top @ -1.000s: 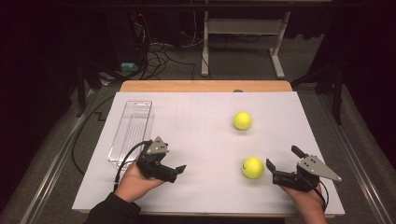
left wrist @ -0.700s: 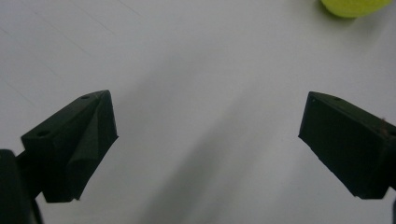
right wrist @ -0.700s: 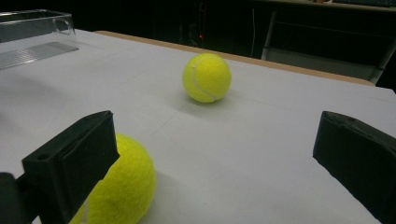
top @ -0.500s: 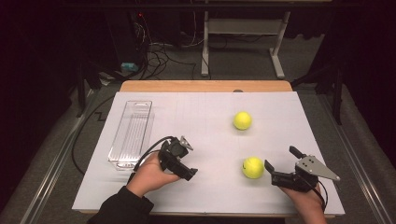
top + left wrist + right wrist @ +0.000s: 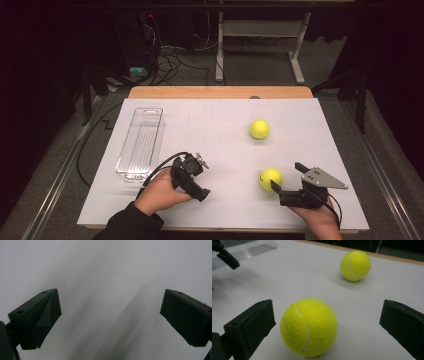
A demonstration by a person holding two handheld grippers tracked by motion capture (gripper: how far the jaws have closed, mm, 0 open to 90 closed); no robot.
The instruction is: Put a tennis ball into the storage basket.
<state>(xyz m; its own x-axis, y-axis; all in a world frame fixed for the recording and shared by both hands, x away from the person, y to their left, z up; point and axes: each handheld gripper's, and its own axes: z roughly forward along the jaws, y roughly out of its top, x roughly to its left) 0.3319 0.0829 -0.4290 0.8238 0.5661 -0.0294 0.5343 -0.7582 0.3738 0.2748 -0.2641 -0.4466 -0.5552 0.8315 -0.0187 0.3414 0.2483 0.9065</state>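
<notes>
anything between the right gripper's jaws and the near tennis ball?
Nothing. In the right gripper view the near tennis ball sits between the open jaws of the right gripper, with bare white table around it.

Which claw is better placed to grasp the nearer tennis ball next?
Probably the right claw: its open jaws already flank the nearer tennis ball, without touching it. The left claw, also open, points at bare white table, away from both balls.
</notes>
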